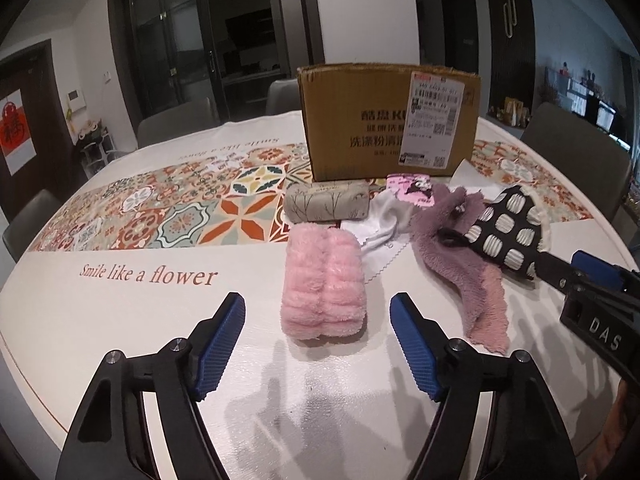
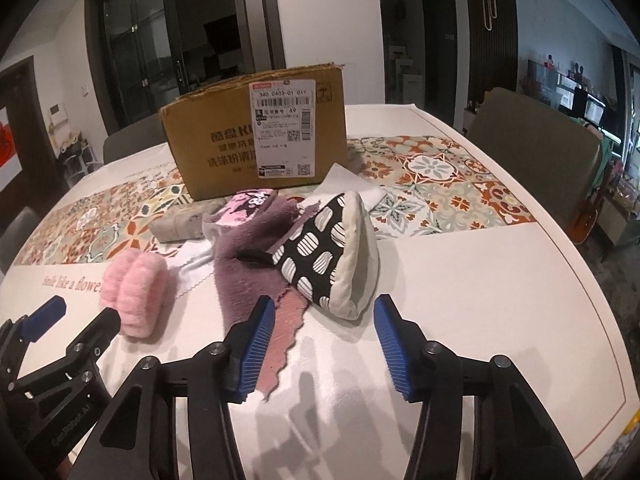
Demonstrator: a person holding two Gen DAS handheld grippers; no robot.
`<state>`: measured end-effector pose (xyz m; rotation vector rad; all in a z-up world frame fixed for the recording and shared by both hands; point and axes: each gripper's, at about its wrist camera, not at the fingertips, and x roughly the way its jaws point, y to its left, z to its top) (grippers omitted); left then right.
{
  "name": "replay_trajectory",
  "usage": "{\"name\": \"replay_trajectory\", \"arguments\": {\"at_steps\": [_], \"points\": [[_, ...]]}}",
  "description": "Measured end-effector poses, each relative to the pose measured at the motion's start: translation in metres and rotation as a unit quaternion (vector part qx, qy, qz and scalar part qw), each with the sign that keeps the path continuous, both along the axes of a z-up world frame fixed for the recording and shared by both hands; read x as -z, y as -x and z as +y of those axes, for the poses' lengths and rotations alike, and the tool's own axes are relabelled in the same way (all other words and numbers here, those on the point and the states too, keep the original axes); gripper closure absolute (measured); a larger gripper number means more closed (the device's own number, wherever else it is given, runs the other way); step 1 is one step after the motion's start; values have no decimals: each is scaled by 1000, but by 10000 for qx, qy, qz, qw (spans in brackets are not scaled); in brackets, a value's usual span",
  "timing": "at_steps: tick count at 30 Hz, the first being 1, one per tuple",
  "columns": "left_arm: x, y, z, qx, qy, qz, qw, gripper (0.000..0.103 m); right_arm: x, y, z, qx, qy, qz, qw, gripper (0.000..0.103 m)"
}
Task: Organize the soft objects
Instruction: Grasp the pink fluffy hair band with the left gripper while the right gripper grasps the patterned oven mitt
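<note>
White tablecloth [image 1: 120,320], dim dining room

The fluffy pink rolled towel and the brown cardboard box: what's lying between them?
A grey rolled cloth with a twig print lies between the fluffy pink rolled towel and the brown cardboard box, clearest in the left wrist view.

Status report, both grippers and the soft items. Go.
Left gripper open, lined up on pink fluffy roll. Right gripper open, short of black patterned mitt. Purple cloth under right's left finger.
</note>
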<state>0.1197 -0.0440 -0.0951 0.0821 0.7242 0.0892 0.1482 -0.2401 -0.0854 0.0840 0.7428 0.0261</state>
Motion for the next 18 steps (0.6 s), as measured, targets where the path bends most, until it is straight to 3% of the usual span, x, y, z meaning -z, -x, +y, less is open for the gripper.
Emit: {"name": "replay_trajectory", "arguments": {"at_steps": [11, 16, 18], "points": [[22, -24, -4, -92, -73, 457, 9989, 32, 16, -29, -6, -75, -178, 234, 9995, 61], [28, -30, -2, -92, -26, 587, 9982, 41, 21, -38, -3, -148, -140, 297, 9994, 69], [30, -32, 0, -84, 9, 654, 9978, 50, 23, -39, -2, -169, -148, 323, 9992, 72]]}}
